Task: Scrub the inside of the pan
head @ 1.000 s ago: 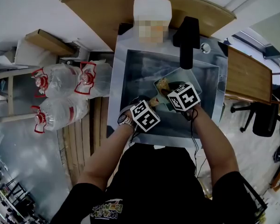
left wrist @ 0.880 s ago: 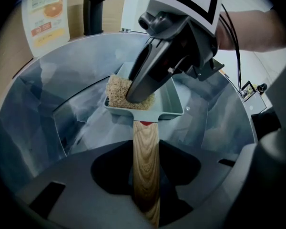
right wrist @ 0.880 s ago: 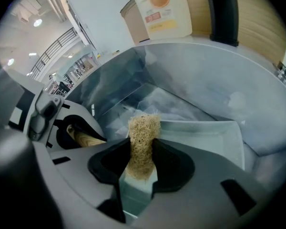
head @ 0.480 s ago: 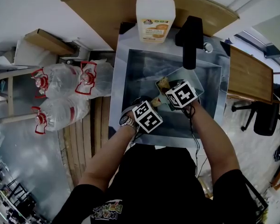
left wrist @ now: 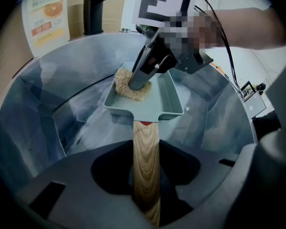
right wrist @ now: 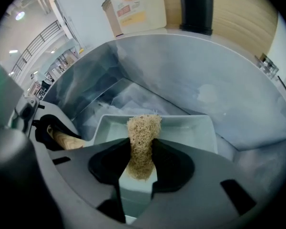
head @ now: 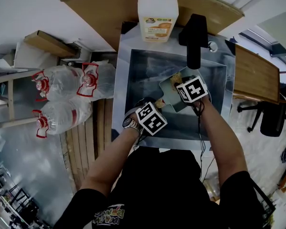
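A pale green rectangular pan (left wrist: 164, 101) with a wooden handle (left wrist: 145, 161) is held tilted over the steel sink (head: 138, 80). My left gripper (left wrist: 145, 187) is shut on the wooden handle, near the sink's front. My right gripper (right wrist: 140, 168) is shut on a tan fibrous scrub pad (right wrist: 143, 140), whose tip stands up above the jaws. In the left gripper view the scrub pad (left wrist: 128, 87) presses on the pan's floor at its far left corner, under the right gripper (left wrist: 140, 80). In the head view the pan (head: 169, 90) shows between both marker cubes.
A large soap bottle (head: 157, 11) stands on the wooden counter behind the sink. A black faucet (head: 195, 37) reaches over the sink's back right. Water bottles (head: 62, 99) lie on the floor at the left. The sink walls (right wrist: 219, 85) close in around the pan.
My right gripper has slid with the scrub pad toward the far side of the pan, nearer the faucet. The left gripper and the handle have kept still.
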Demonstrator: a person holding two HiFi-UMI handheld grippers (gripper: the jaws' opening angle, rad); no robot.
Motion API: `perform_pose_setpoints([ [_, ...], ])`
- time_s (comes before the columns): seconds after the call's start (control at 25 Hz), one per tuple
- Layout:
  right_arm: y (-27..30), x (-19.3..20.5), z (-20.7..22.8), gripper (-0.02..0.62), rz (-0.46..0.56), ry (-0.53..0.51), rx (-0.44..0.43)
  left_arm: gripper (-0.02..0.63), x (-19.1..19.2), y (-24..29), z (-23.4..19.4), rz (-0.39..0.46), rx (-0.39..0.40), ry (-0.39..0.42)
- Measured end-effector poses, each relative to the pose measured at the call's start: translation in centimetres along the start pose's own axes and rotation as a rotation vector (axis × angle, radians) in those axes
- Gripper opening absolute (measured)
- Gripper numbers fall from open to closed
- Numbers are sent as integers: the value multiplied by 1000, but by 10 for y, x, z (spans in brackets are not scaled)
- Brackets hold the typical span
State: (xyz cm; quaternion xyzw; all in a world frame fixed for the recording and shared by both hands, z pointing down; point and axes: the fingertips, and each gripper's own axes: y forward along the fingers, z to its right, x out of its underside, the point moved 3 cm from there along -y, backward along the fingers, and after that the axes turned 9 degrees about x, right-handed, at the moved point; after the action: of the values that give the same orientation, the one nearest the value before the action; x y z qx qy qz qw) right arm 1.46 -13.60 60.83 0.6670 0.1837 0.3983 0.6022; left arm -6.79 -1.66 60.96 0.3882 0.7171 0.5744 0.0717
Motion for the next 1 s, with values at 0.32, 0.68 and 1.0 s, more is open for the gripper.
perform_pose_setpoints([
  [0.32, -2, 3, 40, 144, 7, 75, 94, 167, 0, 0, 0, 1, 1, 0],
  [0.68, -3, 5, 72, 144, -1, 143, 157, 167, 0, 0, 0, 2, 4, -1],
  [1.0, -6, 5, 77, 144, 17, 185, 164, 166, 0, 1, 0, 5, 3, 1],
])
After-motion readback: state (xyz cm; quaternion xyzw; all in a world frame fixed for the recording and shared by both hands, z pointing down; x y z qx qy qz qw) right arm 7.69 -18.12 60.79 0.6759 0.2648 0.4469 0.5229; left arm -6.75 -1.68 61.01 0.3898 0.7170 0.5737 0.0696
